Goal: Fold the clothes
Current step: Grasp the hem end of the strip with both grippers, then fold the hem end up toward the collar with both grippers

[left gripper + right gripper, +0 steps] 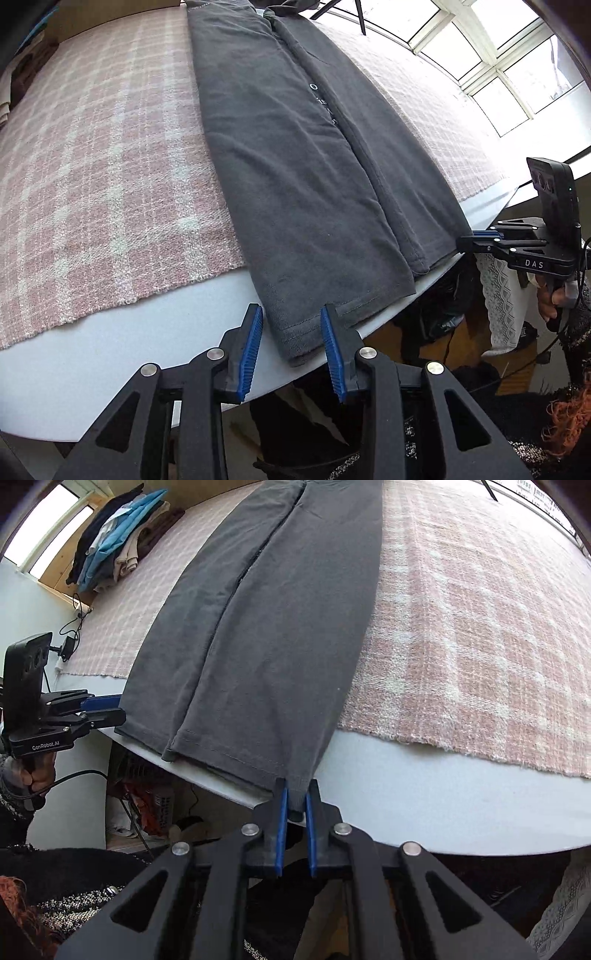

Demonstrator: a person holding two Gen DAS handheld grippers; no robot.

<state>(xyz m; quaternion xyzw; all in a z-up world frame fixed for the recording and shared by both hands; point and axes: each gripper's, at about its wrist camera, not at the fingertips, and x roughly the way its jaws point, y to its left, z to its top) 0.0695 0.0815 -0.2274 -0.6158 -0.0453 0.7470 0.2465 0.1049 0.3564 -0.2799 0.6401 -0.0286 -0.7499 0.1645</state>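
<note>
**Left wrist view: hem corners, one gripped, one not yet**

Left wrist: left gripper (291, 325) straddles the near hem corner of the shirt (295, 166). Blue pads (251, 350) stand off the cloth on both sides, so released, nothing held.

Right wrist: right gripper (295, 805) is clenched on the other hem corner; pads (281, 823) pinch a small tuck of grey fabric right at the table (424, 805) edge.

Shirt lies lengthwise on the table, hem at the near edge and slightly overhanging, collar end far away. Both sides are already folded in to the middle, meeting along a centre seam, so it's a long narrow strip. Most of it rests on the pink plaid cloth (480, 627); the hem end sits on bare table.

Progress, my read: side folds done. Left to do: the left grip on the hem, then the lengthwise fold toward the collar, maybe twice.

Stack (118, 535) of clothes sits beyond the shirt at the far corner; whether folded I can't tell.
</note>
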